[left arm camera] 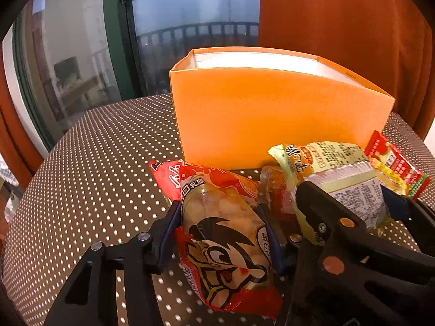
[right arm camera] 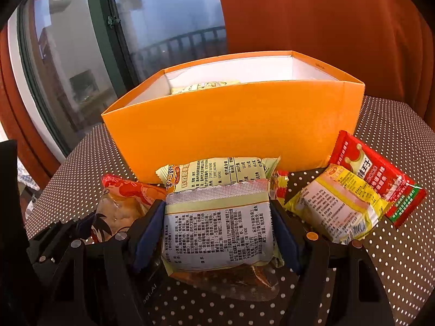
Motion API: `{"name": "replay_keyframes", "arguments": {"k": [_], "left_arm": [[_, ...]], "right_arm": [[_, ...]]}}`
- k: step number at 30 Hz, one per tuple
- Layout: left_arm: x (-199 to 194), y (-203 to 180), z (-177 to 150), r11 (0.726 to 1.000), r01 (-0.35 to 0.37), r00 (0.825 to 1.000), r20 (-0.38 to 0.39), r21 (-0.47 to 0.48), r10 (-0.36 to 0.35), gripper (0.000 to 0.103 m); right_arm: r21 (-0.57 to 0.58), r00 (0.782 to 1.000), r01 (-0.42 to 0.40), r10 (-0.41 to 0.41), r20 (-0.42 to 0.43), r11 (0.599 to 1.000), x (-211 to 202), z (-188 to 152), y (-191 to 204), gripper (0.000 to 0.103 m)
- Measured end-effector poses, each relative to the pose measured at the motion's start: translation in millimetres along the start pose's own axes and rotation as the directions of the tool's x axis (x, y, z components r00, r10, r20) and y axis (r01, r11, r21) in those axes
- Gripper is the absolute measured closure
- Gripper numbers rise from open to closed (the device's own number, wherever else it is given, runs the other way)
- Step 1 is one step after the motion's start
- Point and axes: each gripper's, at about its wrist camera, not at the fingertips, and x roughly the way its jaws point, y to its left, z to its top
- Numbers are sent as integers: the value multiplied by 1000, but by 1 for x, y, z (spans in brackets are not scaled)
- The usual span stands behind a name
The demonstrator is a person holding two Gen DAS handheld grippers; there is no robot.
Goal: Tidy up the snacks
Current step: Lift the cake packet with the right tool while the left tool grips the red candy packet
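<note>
we see the box (right arm camera: 233, 125) standing behind four snack packs on the dotted table (right arm camera: 394, 258); one pack (right arm camera: 201, 87) lies inside it.

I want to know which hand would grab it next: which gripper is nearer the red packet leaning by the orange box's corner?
Right. The right gripper, clamped on the pale printed packet, sits beside the red packet; the left gripper is farther away.

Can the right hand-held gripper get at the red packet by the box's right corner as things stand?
Probably not yet: the right hand-held gripper is closed on the pale printed packet, and a yellow packet lies partly over the red packet.
</note>
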Motion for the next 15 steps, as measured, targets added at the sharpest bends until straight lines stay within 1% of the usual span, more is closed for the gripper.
{"name": "replay_keyframes", "arguments": {"k": [6, 15], "left_arm": [[-15, -6, -7, 1000, 28, 1000, 7, -15, -28, 48], [-53, -19, -17, 1000, 18, 997, 81, 1, -18, 49]], "right_arm": [[13, 999, -35, 35, 13, 999, -9, -4, -5, 25], [9, 996, -70, 69, 56, 997, -33, -5, -15, 25]]}}
